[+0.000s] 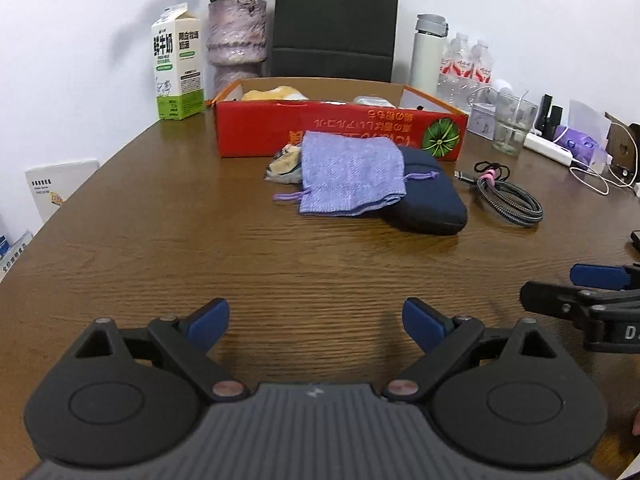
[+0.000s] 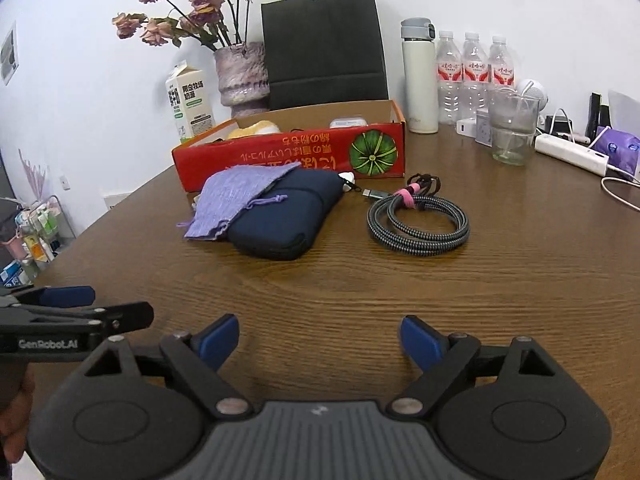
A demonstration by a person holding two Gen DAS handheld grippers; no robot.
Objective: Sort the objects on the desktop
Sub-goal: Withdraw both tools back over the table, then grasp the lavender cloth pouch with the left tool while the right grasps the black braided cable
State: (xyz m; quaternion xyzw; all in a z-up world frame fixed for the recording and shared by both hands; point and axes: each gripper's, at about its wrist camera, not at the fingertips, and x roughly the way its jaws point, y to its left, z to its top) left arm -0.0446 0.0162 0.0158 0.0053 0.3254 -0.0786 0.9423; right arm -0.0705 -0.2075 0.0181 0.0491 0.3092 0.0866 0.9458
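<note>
A purple drawstring pouch (image 1: 348,174) (image 2: 236,196) lies partly on a dark blue zip case (image 1: 432,200) (image 2: 286,220) in front of a red cardboard box (image 1: 340,132) (image 2: 288,156). A small patterned packet (image 1: 284,164) lies left of the pouch. A coiled braided cable (image 1: 508,196) (image 2: 418,222) lies to the right. The box holds a yellow item (image 1: 276,93) (image 2: 256,129) and a white case (image 2: 348,123). My left gripper (image 1: 316,322) is open and empty above the near table. My right gripper (image 2: 320,340) is open and empty too, beside it.
Behind the box stand a milk carton (image 1: 176,64), a vase of dried roses (image 1: 236,40), a black paper bag (image 1: 336,24), a white flask (image 2: 418,76) and water bottles (image 2: 472,72). A glass (image 2: 512,128), power strip (image 2: 572,154) and white cable (image 2: 620,196) are at the right.
</note>
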